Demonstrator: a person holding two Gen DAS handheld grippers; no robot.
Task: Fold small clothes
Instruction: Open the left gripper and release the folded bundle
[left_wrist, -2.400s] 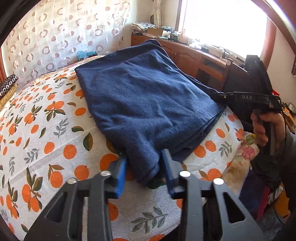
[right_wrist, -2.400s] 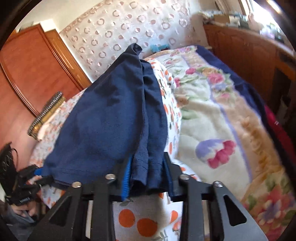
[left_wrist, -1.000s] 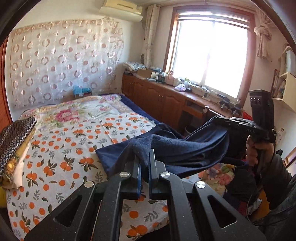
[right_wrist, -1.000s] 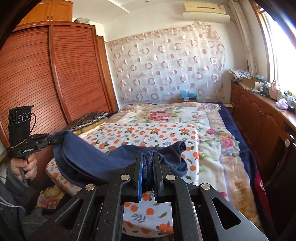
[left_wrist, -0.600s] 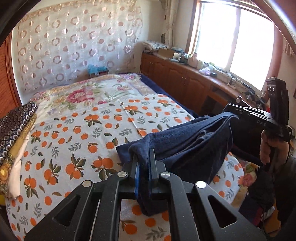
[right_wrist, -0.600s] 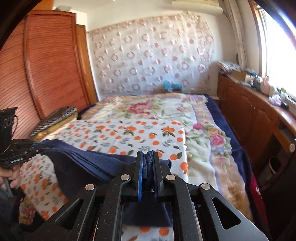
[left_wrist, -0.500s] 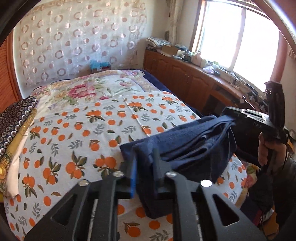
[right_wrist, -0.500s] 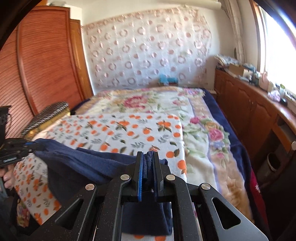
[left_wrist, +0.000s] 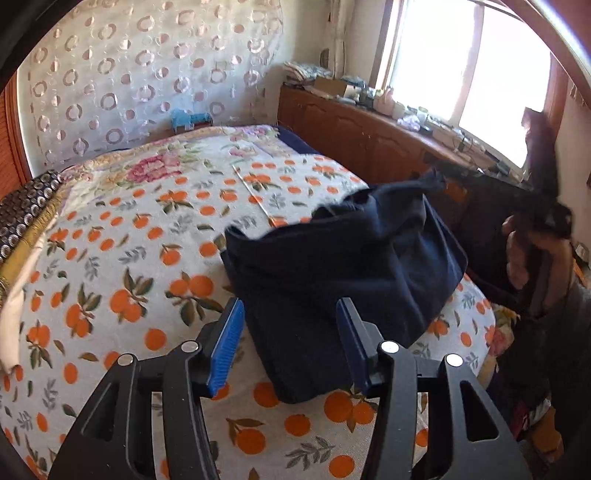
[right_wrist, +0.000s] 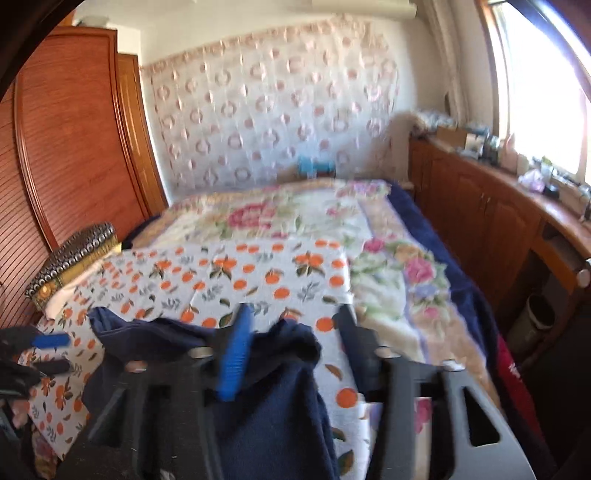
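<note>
Left wrist: my left gripper (left_wrist: 291, 341) jaws just opening, apart, off navy garment (left_wrist: 343, 266); bundle lies folded on orange-print bedspread (left_wrist: 110, 258). Fold looks laid.

Right wrist: my right gripper (right_wrist: 293, 354) just opening too; corner slack between jaws, unclamped. I judge smoothing left.

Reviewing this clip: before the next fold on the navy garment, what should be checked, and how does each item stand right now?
1. Left gripper released: ok; its jaws have just been opening and stand apart, pads clear of the navy garment between them.
2. Right gripper released: ok; jaws just opened, cloth between them, not pinched.
3. Garment resting on the orange-print sheet: ok.
4. Fold lying flat and neat: not ok; bunched, one corner raised.
5. Garment fully on the bed: cannot tell; the near edge is hidden.
</note>
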